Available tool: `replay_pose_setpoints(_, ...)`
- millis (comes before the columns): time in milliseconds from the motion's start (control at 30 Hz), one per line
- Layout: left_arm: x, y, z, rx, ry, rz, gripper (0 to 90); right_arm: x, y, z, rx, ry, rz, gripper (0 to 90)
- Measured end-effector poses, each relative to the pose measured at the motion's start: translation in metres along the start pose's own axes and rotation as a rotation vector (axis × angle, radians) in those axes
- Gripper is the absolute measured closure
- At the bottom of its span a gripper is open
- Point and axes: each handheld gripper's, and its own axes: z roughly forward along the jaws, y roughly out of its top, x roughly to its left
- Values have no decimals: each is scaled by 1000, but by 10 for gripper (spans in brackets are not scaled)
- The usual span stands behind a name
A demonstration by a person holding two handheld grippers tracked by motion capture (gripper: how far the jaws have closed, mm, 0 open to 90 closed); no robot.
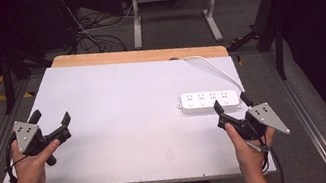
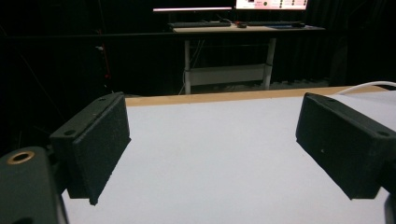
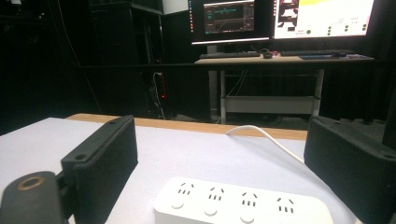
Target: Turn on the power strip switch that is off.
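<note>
There are two tools, one in each hand of the person. The right tool [image 1: 230, 102] is at the near right part of the tabletop [image 1: 118, 109], and its two black jaws stand wide apart with nothing between the pads; in the right gripper view the right tool [image 3: 224, 163] looks over the power strip with both jaws to the sides of it, not touching it. The left tool [image 1: 50, 117] is at the near left edge of the tabletop, also with its two jaws wide apart and holding nothing; in the left gripper view the left tool [image 2: 212, 149] has bare white surface between the jaws. There is one white power strip [image 1: 209, 100], and it lies flat on the right half of the tabletop, just beyond the tips of the right tool and well apart from the left tool. Its long side runs across, from left to right. In the right gripper view the power strip [image 3: 243, 205] shows one row of four socket groups, each with a round button under it. One white cable [image 1: 212, 65] goes from the right end of the strip in a curve to the far edge of the tabletop, where a wooden border is seen. Behind the tabletop, on the dark floor, stands one desk [image 3: 280, 59] with two lit monitors [image 3: 322, 16] on it.
</note>
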Motion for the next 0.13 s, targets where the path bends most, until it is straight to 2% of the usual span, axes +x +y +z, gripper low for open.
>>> replay_pose_setpoints(133,0,0,0,-1,2,-2,107,0,0,1,2,4,-2,103)
